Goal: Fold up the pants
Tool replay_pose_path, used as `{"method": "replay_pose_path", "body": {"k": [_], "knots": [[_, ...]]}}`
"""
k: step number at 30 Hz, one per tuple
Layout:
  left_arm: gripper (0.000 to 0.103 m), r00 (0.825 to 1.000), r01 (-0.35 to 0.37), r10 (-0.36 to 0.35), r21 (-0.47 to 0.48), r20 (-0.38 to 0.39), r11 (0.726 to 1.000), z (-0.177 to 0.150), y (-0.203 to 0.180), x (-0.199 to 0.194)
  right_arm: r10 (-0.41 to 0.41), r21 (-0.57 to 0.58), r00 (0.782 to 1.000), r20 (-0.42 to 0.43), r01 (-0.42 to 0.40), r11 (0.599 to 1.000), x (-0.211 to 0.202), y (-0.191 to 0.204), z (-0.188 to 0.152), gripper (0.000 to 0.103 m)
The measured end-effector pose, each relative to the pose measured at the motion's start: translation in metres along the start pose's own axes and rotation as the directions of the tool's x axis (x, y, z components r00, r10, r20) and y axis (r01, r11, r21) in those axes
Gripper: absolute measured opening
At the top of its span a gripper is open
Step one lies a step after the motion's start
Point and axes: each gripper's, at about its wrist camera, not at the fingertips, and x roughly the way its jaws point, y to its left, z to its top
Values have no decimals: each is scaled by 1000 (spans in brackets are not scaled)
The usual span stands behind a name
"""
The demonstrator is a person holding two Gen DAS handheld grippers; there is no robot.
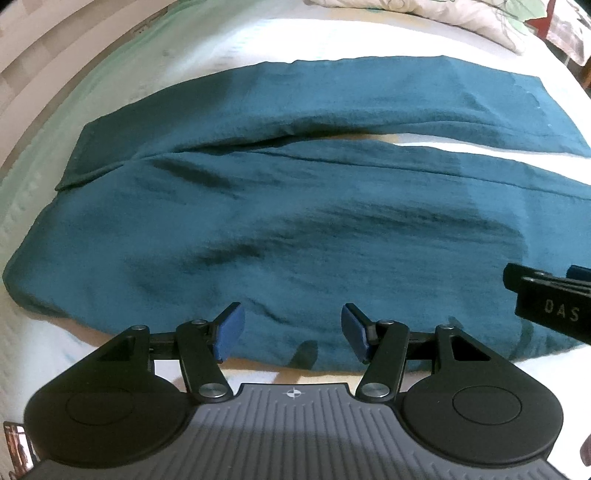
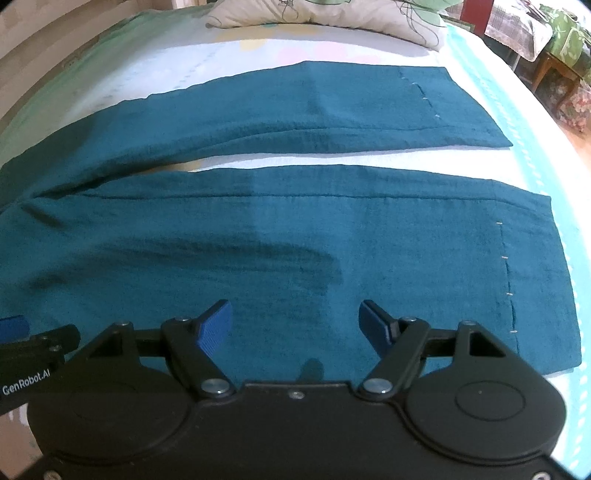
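Note:
Teal pants (image 1: 280, 221) lie flat across a white bed (image 1: 229, 48), waist at the left, two legs running right with a gap between them. My left gripper (image 1: 293, 330) is open and empty, low over the near edge of the near leg by the hip. My right gripper (image 2: 295, 326) is open and empty over the near edge of the same leg (image 2: 332, 251), further toward the hem (image 2: 532, 280). The far leg (image 2: 332, 107) lies flat behind. Each gripper shows at the edge of the other's view: the right one (image 1: 550, 295), the left one (image 2: 26, 354).
A patterned pillow (image 2: 332, 18) lies at the head of the bed beyond the far leg. A wooden table with a green cloth (image 2: 554, 48) stands off the bed at the right. The bed's near edge (image 1: 258, 376) runs just under my grippers.

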Motion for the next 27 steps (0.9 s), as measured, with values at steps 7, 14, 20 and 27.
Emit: {"method": "replay_pose_path", "body": {"k": [7, 14, 20, 27], "knots": [[57, 999, 24, -24, -16, -34, 1000, 1, 2, 7, 0, 6, 1000, -16, 0, 1000, 5, -2, 1, 76], [57, 998, 32, -32, -6, -50, 999, 1, 0, 12, -5, 11, 1000, -31, 5, 1000, 9, -3, 0, 76], [57, 998, 35, -35, -9, -61, 999, 2, 0, 15, -5, 16, 999, -40, 6, 1000, 12, -2, 1, 76], [48, 996, 59, -59, -9, -68, 998, 3, 0, 17, -3, 6, 999, -32, 4, 1000, 12, -3, 1, 76]]}}
